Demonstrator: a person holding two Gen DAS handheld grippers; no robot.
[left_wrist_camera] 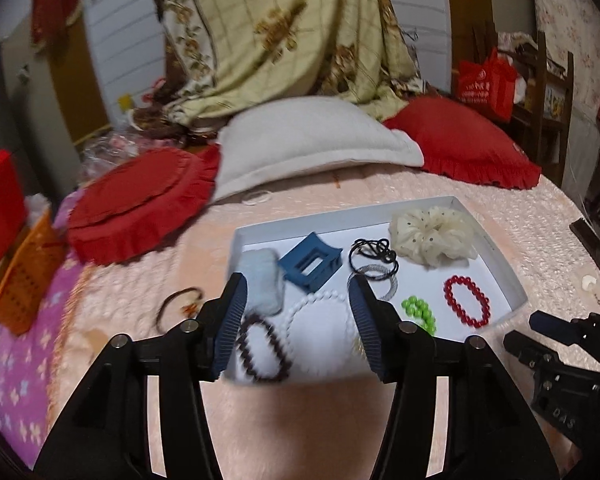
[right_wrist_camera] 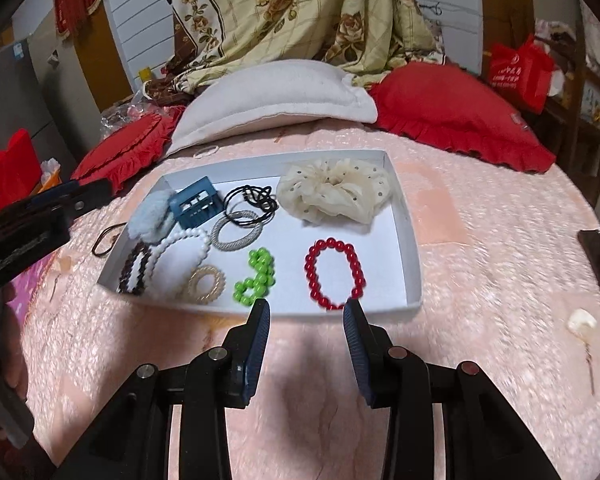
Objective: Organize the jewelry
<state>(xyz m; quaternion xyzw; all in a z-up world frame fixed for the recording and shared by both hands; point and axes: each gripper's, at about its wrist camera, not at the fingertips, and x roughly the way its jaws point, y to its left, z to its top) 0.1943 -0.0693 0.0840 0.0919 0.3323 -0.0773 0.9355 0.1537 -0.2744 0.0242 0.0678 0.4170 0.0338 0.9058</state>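
Note:
A white tray (right_wrist_camera: 410, 248) lies on the pink bed. It holds a cream scrunchie (right_wrist_camera: 334, 194), a red bead bracelet (right_wrist_camera: 334, 274), a green bead bracelet (right_wrist_camera: 256, 272), a white bead bracelet (right_wrist_camera: 182, 248), a dark bead bracelet (right_wrist_camera: 134, 270), a blue hair claw (right_wrist_camera: 196, 206), black hair ties (right_wrist_camera: 250, 202) and a pale blue scrunchie (right_wrist_camera: 150, 214). My left gripper (left_wrist_camera: 298, 312) is open and empty over the tray's near left part, above the white bracelet (left_wrist_camera: 320, 328). My right gripper (right_wrist_camera: 306, 320) is open and empty just before the tray's near edge.
A brown hair tie (left_wrist_camera: 178, 304) lies on the bed left of the tray (left_wrist_camera: 508, 276). A white hairpin (right_wrist_camera: 582, 324) lies to the right. A thin white ring (right_wrist_camera: 206, 152) lies behind the tray. Red cushions (right_wrist_camera: 456, 120) and a white pillow (right_wrist_camera: 276, 96) sit at the back.

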